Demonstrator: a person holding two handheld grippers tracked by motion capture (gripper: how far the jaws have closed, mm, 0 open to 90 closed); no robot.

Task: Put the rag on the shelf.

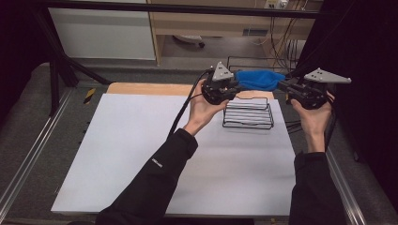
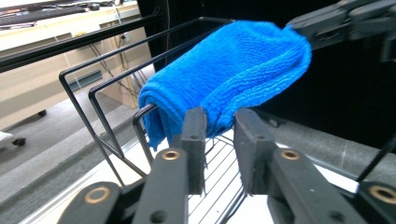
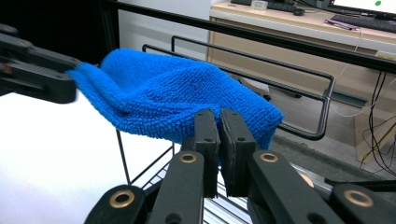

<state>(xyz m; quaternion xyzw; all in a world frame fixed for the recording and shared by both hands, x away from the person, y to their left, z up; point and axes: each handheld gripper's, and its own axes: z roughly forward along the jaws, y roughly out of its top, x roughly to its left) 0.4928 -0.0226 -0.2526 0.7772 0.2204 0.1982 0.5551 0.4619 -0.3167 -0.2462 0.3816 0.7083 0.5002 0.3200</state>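
A blue cloth [image 1: 259, 78] hangs stretched between my two grippers, above the back rail of a black wire rack [image 1: 248, 114]. My right gripper [image 3: 219, 123] is shut on one end of the cloth [image 3: 177, 98]. At the other end, my left gripper [image 2: 219, 123] has its jaws apart. The cloth's edge [image 2: 224, 74] sits at their tips without being pinched and drapes over the rack's top wire [image 2: 144, 109]. In the high view, the left gripper [image 1: 237, 84] and right gripper [image 1: 283, 86] face each other across the cloth.
The rack stands at the back right of a white table sheet [image 1: 141, 154]. A black frame bar [image 1: 187, 8] crosses overhead behind the table. Cables [image 1: 281, 47] and a wooden desk [image 1: 225, 23] lie beyond. A cable [image 1: 183, 110] trails from the left gripper.
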